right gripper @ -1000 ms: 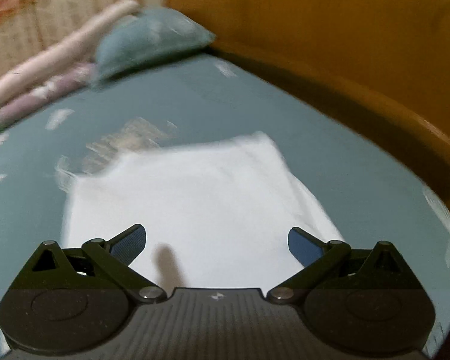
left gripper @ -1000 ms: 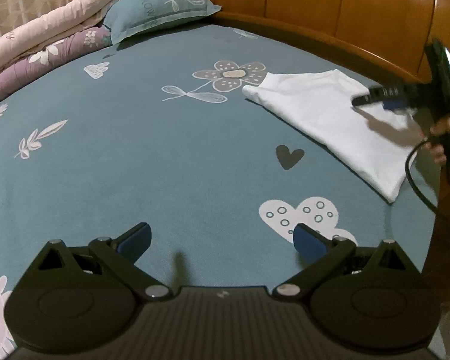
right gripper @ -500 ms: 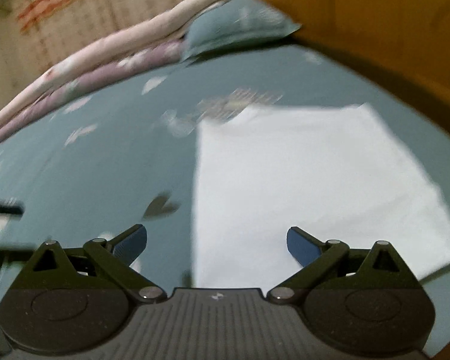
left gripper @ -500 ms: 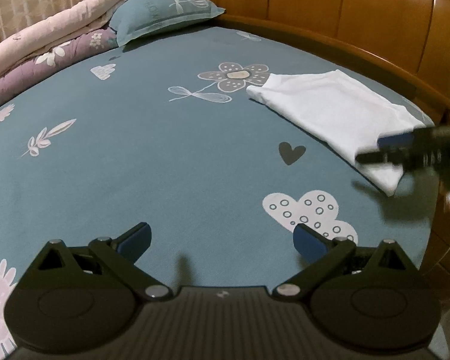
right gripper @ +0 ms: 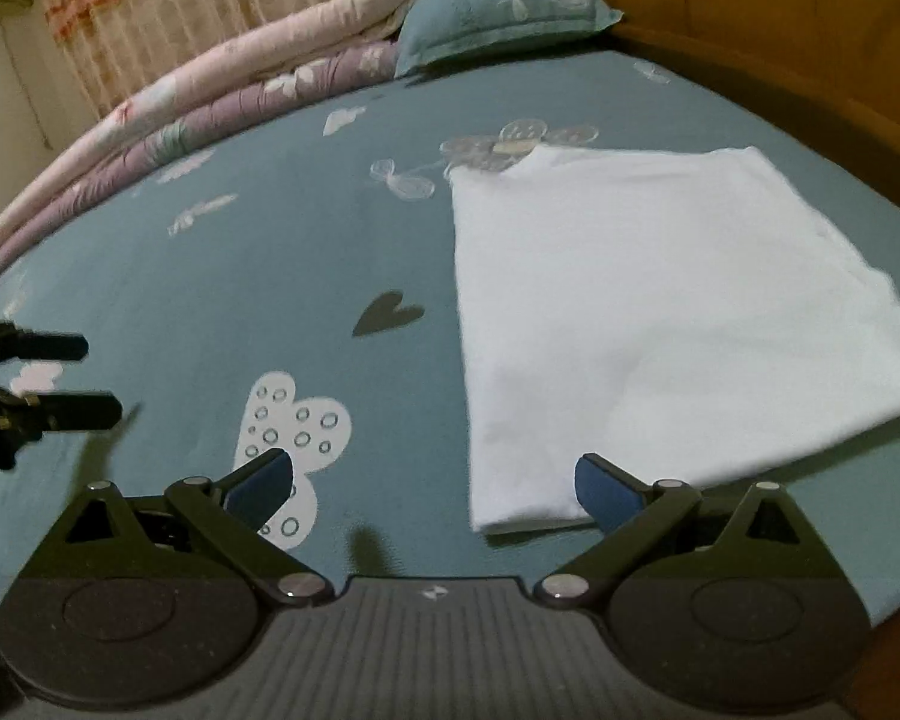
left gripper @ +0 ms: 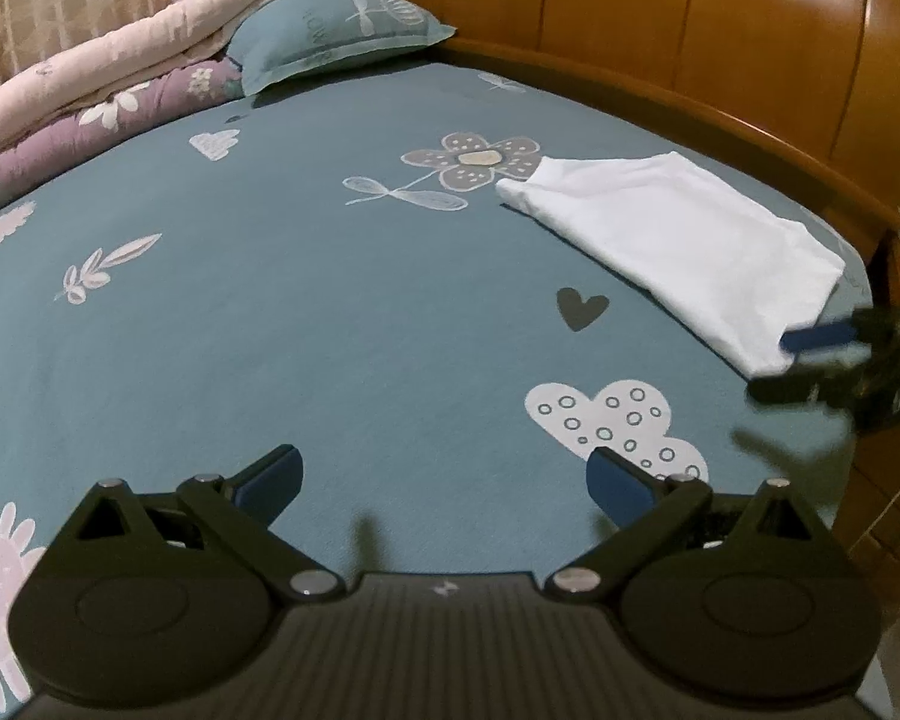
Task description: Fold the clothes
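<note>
A second ago, in the left wrist view, the right gripper hung over the far right part of the folded white cloth garment, at the right edge of the frame. It has since dropped to the lower right, off the garment, its blue-padded fingers now just beside the garment's near corner.

In the right wrist view the garment has slid from the centre of the frame to the right half. The dark heart print and the white dotted cloud print have come into sight. The left gripper has appeared at the left edge.
</note>
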Tool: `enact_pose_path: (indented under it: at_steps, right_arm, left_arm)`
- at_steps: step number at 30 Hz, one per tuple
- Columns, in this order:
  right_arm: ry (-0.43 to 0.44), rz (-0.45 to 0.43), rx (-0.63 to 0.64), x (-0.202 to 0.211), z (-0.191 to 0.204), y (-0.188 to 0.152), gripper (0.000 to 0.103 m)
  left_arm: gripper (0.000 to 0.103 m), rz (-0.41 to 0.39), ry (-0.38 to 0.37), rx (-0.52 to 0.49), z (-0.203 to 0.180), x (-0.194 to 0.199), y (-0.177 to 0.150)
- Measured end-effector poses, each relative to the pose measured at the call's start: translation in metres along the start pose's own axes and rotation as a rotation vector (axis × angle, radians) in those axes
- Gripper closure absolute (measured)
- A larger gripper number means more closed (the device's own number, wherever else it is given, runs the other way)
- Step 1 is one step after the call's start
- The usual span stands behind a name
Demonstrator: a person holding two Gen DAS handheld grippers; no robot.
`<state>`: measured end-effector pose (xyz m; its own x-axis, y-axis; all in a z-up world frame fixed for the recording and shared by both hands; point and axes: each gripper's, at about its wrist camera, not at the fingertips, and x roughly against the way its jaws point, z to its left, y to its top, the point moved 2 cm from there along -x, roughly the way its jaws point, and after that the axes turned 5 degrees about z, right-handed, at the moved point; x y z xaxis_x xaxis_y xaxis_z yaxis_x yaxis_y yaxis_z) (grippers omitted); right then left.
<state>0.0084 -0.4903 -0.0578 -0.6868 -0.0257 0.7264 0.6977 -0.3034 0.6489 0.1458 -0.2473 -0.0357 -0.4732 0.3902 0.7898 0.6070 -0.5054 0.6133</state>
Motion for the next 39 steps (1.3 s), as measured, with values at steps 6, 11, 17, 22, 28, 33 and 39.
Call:
enact_pose_path:
  at_steps: [6,11,17,22,28,33,39]
  right_arm:
    - [-0.159,-0.110,-0.070,0.008,-0.046,0.019,0.000]
    - [-0.253,-0.090,-0.160,-0.002,-0.088,0.020,0.000]
    - [-0.240,-0.179,-0.266,0.022,-0.117,0.015,0.000]
    - [-0.210,-0.204,-0.261,0.013,-0.118,0.031,0.000]
    - [-0.291,-0.168,-0.355,0.000,-0.133,0.030,0.002]
    - [-0.306,-0.199,-0.292,0.026,-0.111,0.027,0.000]
    - [-0.198,-0.142,-0.154,0.026,-0.061,0.029,0.000]
  left_arm:
    - [0.003,-0.011,-0.005,-0.044,-0.012,0.001,0.001]
    - [0.002,-0.015,-0.002,-0.078,-0.021,0.000,0.003]
    - [0.002,-0.023,0.018,-0.111,-0.030,-0.005,0.007]
    - [0.002,-0.013,0.015,-0.127,-0.038,-0.009,0.010]
    - [0.002,-0.029,0.058,-0.152,-0.041,-0.008,0.010]
    - [0.002,-0.034,0.050,-0.144,-0.039,-0.006,0.012]
    - [0.002,-0.044,0.031,-0.121,-0.037,0.004,0.012]
